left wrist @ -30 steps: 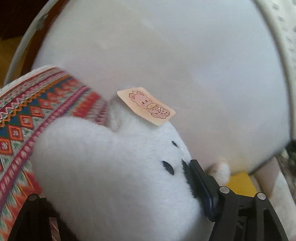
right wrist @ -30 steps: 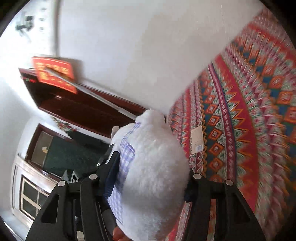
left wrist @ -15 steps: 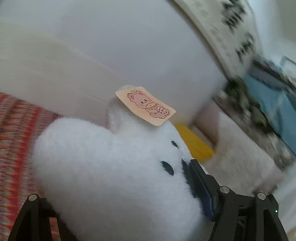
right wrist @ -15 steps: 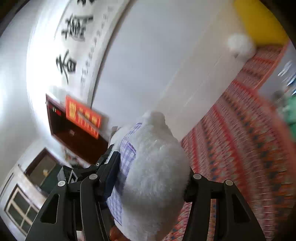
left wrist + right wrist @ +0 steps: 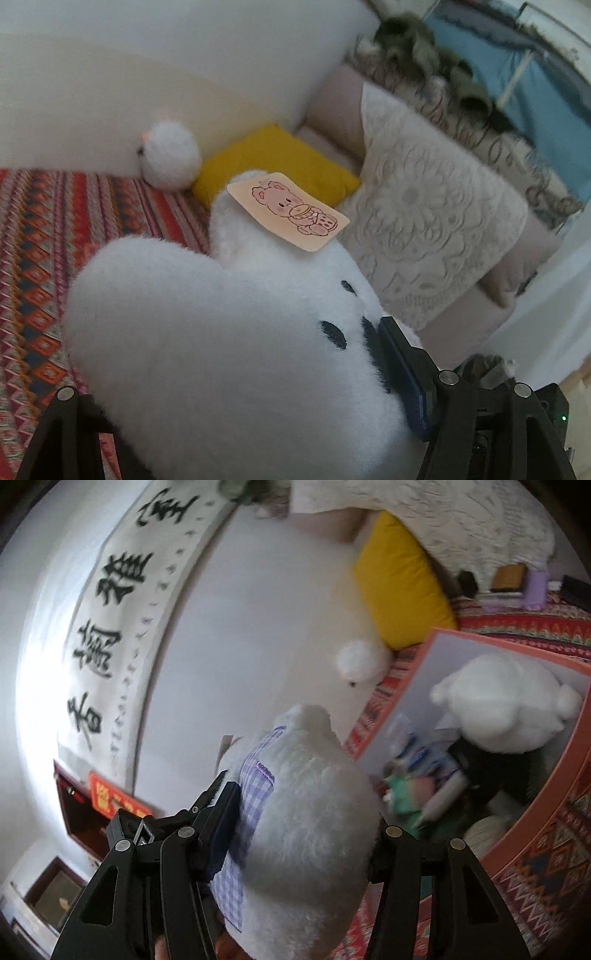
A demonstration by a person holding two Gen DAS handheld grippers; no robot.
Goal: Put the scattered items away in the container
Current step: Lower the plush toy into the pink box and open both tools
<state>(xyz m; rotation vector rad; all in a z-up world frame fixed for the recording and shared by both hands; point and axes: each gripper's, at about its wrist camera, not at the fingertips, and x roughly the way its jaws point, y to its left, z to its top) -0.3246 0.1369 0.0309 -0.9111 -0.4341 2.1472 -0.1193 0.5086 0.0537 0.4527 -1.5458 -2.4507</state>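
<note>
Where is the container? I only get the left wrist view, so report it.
Observer: A salmon-pink rectangular box sits on the red patterned woven cloth, in the right wrist view.
Operator: Tell me what is in it.
Observer: A large white plush toy lies inside, on top of mixed small items too blurred to name.
Operator: Report the right fingers.
Observer: The right fingers are shut on a white plush toy with purple checked cloth.
</note>
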